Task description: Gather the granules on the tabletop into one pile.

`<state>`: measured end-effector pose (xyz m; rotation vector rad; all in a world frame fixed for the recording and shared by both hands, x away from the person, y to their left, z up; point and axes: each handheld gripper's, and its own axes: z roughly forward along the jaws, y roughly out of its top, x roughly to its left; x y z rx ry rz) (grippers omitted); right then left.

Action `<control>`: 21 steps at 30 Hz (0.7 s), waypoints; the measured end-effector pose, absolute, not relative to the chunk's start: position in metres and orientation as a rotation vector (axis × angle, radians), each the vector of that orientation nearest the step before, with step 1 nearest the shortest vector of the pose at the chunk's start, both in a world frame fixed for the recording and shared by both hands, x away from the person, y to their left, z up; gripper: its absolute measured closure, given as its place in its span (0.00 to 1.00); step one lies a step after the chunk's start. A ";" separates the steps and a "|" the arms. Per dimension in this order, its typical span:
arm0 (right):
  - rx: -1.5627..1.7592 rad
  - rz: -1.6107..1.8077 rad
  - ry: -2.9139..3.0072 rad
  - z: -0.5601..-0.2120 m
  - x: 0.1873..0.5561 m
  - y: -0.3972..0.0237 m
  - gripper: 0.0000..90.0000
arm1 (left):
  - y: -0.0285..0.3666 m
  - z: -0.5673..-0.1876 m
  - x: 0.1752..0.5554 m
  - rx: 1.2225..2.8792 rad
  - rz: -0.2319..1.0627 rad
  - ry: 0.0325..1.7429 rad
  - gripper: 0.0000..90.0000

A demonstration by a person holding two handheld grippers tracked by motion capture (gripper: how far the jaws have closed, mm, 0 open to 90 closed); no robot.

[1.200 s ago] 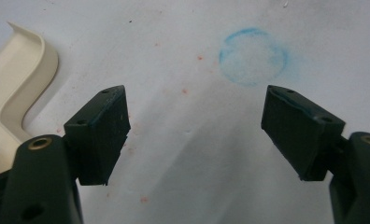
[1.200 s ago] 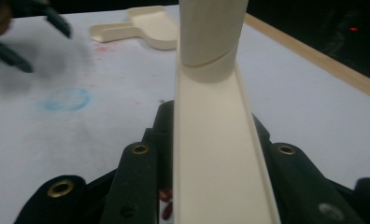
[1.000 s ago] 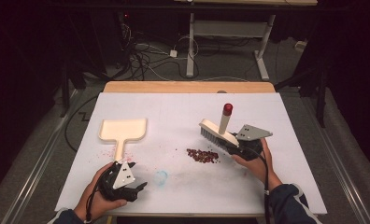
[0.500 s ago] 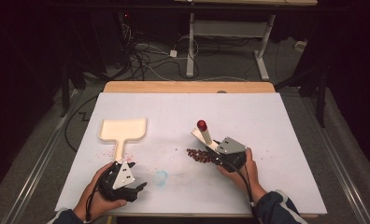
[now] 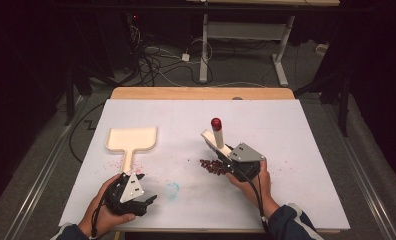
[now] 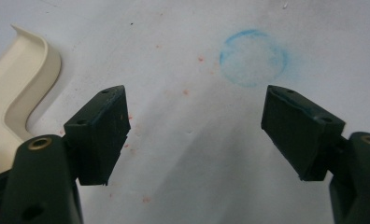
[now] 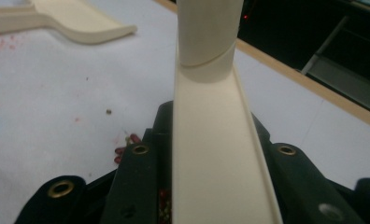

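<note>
So the right claw point(image 5: 232, 161) is clamped tight on the cream hand brush point(image 5: 217, 141), gripping it by the back of the brush head, with the red-capped handle sticking up and away from the person. The bristles sit right at the pile of dark red bits point(image 5: 212, 166), on the side away from the dustpan point(image 5: 131, 140). That pile is the landmark here: the dustpan lies well off to its left with the handle pointing toward the person, and the left claw point(image 5: 147, 201) hangs wide apart just past the end of that handle, holding nothing. A faint blue ring point(image 5: 172, 190) is stained on the white tabletop point(image 5: 296, 130) between the left claw and the pile.

What I think could go wrong: nobody's holding the dustpan, so if the brush shoves the bits over, the pan will probably just slide away and the bits will go under its lip. Sweeping fast could also scatter them, since they look small and loose. There's already pinkish speckling around the pan handle.

No brand, label or writing that I can read anywhere.
</note>
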<state>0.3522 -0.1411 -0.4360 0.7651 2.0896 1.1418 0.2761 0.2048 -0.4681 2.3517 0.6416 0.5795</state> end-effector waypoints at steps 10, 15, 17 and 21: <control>0.935 1.473 2.132 -0.435 0.334 -0.095 0.75 | 0.205 -0.468 0.276 2.350 0.587 0.639 0.25; 1.009 1.419 2.164 -0.454 0.340 -0.074 0.75 | 0.206 -0.468 0.275 2.350 0.577 0.642 0.25; 1.061 1.367 2.167 -0.462 0.342 -0.071 0.75 | 0.207 -0.468 0.275 2.348 0.579 0.643 0.25; 1.130 1.318 2.123 -0.462 0.346 -0.081 0.75 | 0.209 -0.468 0.274 2.346 0.577 0.645 0.25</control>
